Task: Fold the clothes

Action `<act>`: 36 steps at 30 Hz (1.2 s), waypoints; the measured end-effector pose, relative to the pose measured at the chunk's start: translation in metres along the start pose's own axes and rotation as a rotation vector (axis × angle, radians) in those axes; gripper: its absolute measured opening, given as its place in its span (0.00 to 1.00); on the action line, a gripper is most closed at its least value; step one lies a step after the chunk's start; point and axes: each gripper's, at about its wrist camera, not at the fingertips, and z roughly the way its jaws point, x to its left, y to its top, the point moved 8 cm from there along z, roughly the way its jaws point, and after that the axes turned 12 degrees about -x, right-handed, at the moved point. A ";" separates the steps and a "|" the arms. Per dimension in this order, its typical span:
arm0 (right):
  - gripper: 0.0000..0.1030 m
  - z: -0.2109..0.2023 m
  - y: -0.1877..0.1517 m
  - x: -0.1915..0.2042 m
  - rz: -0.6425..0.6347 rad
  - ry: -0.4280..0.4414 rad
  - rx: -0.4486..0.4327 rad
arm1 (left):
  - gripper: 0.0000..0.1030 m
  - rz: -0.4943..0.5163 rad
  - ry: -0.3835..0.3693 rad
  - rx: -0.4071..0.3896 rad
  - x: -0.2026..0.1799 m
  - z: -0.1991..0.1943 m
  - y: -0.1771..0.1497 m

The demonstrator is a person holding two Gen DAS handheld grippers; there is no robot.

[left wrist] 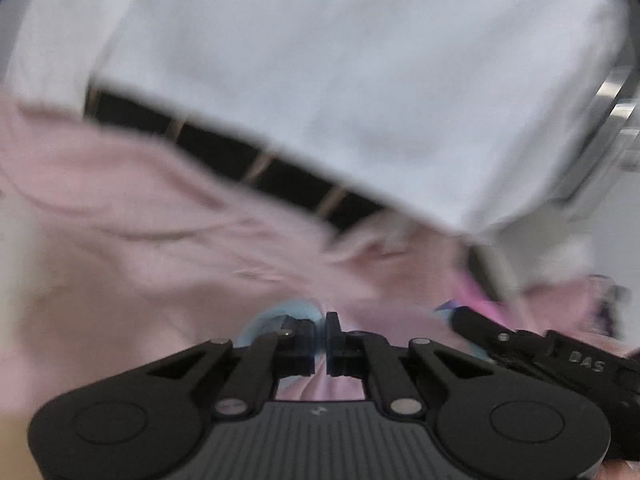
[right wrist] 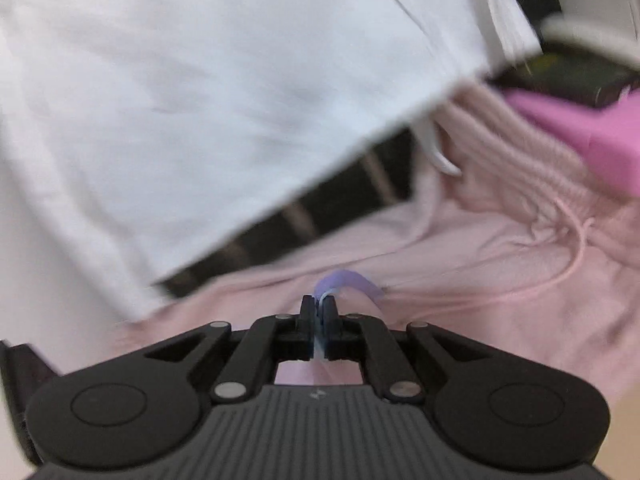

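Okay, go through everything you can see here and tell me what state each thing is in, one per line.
left gripper: shut, pinching pink fabric
right gripper: shut, pinching pink fabric
pink garment: unfolded, wrinkled, held by both grippers
drawstring: loose, trailing across the garment
white shirt: worn by the person, hanging loose above the garment

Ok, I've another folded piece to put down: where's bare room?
Little. The pink garment covers most of it, with a bright pink folded piece crowding its far right. Bare tan surface shows only beside the garment's near right edge, and at its near left in the left view.
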 end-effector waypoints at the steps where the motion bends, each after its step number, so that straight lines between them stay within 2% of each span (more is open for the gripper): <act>1: 0.03 -0.032 0.008 0.023 -0.018 0.046 -0.012 | 0.03 0.012 -0.035 -0.021 -0.017 -0.038 0.008; 3: 0.03 -0.097 0.021 0.067 -0.046 0.136 -0.035 | 0.03 0.038 -0.081 -0.073 -0.050 -0.113 0.028; 6: 0.03 -0.191 0.026 0.125 -0.063 0.242 -0.069 | 0.03 0.064 -0.118 -0.134 -0.080 -0.219 0.044; 7: 0.03 -0.214 0.021 0.140 -0.082 0.250 -0.081 | 0.03 0.058 -0.121 -0.125 -0.084 -0.249 0.041; 9: 0.03 -0.251 0.003 0.162 -0.048 0.282 -0.054 | 0.03 -0.033 -0.151 -0.078 -0.076 -0.306 0.021; 11: 0.03 -0.275 -0.021 0.178 -0.005 0.315 -0.014 | 0.03 -0.030 -0.124 -0.111 -0.054 -0.349 -0.005; 13: 0.03 -0.283 -0.057 0.189 -0.016 0.302 0.018 | 0.03 -0.021 -0.066 -0.127 -0.030 -0.366 -0.030; 15: 0.03 -0.280 -0.099 0.194 -0.040 0.256 0.064 | 0.04 0.019 0.029 -0.048 0.004 -0.340 -0.066; 17: 0.05 -0.258 -0.149 0.187 -0.063 0.154 0.155 | 0.17 0.094 0.131 0.032 0.040 -0.314 -0.102; 18: 0.07 -0.250 -0.172 0.181 -0.093 0.101 0.199 | 0.21 0.131 0.232 0.081 0.066 -0.310 -0.125; 19: 0.07 -0.246 -0.194 0.174 -0.139 0.047 0.241 | 0.24 0.111 0.290 0.115 0.088 -0.323 -0.144; 20: 0.07 -0.250 -0.208 0.169 -0.165 0.020 0.247 | 0.26 0.087 0.344 0.147 0.109 -0.337 -0.164; 21: 0.12 -0.266 -0.213 0.167 -0.172 0.041 0.207 | 0.33 0.031 0.296 0.121 0.117 -0.359 -0.172; 22: 0.21 -0.285 -0.215 0.166 -0.175 0.081 0.158 | 0.57 -0.021 0.238 0.069 0.121 -0.382 -0.176; 23: 0.56 -0.300 -0.217 0.163 -0.180 0.109 0.124 | 0.78 -0.043 0.196 0.006 0.122 -0.408 -0.181; 24: 0.82 -0.313 -0.220 0.156 -0.188 0.118 0.103 | 0.82 -0.063 0.156 -0.057 0.123 -0.435 -0.186; 26: 0.78 -0.326 -0.235 0.147 -0.196 0.116 0.123 | 0.83 -0.037 0.130 -0.113 0.119 -0.468 -0.198; 27: 0.78 -0.327 -0.245 0.146 -0.191 0.120 0.159 | 0.83 -0.030 0.124 -0.102 0.118 -0.467 -0.204; 30: 0.76 -0.314 -0.269 0.159 -0.247 0.142 0.220 | 0.78 -0.015 0.125 -0.056 0.114 -0.454 -0.218; 31: 0.74 -0.307 -0.276 0.166 -0.283 0.146 0.233 | 0.69 -0.014 0.138 -0.034 0.114 -0.442 -0.220; 32: 0.66 -0.300 -0.284 0.172 -0.324 0.140 0.243 | 0.51 0.027 0.167 -0.015 0.114 -0.437 -0.226; 33: 0.51 -0.292 -0.293 0.176 -0.374 0.120 0.254 | 0.38 0.071 0.198 0.004 0.113 -0.432 -0.232; 34: 0.43 -0.287 -0.303 0.179 -0.424 0.098 0.269 | 0.11 0.114 0.228 0.023 0.112 -0.427 -0.238; 35: 0.33 -0.284 -0.312 0.180 -0.466 0.081 0.280 | 0.00 0.158 0.259 0.042 0.111 -0.422 -0.244; 36: 0.20 -0.283 -0.317 0.182 -0.500 0.065 0.275 | 0.00 0.176 0.250 0.040 0.108 -0.424 -0.249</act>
